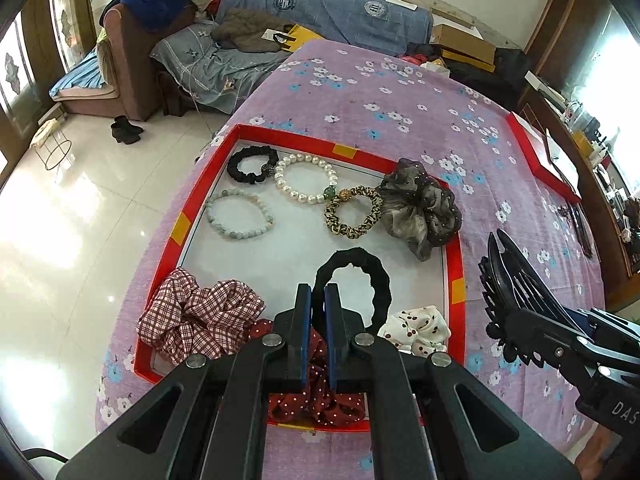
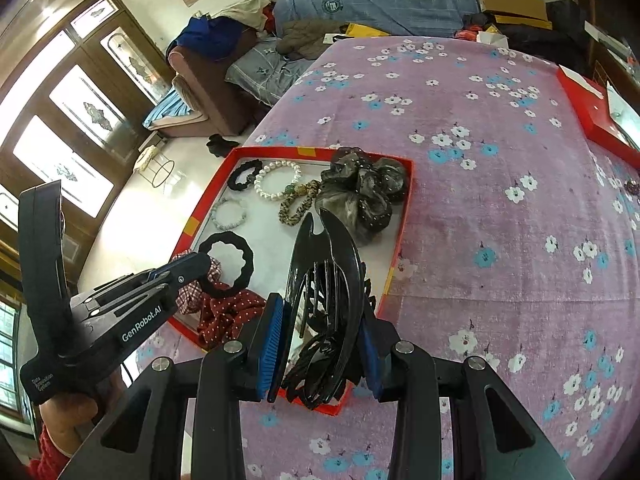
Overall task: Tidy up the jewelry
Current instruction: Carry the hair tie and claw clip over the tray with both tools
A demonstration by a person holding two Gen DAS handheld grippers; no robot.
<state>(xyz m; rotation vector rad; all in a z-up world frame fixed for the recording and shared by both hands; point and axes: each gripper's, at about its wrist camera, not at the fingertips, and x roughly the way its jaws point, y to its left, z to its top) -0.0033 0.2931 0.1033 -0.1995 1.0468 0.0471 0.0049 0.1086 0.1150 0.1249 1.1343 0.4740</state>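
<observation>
A red tray (image 1: 304,142) (image 2: 404,208) on the floral cloth holds a pearl bracelet (image 1: 306,178), a pale bead bracelet (image 1: 240,214), a leopard scrunchie (image 1: 354,210), a grey sheer scrunchie (image 1: 420,208) and several more fabric ones. My left gripper (image 1: 318,292) (image 2: 200,264) is shut on the band of a black scrunchie (image 1: 352,284) (image 2: 226,264) above the tray's near half. Just off the tray's right rim, my right gripper (image 2: 320,332) (image 1: 540,332) grips a large black claw clip (image 2: 328,300) (image 1: 516,280), its prongs pointing up.
A second red box (image 1: 540,160) (image 2: 592,116) lies at the table's right edge, with dark hair pieces (image 1: 580,224) near it. The table drops off to a tiled floor on the left. A cluttered sofa (image 1: 240,48) stands beyond.
</observation>
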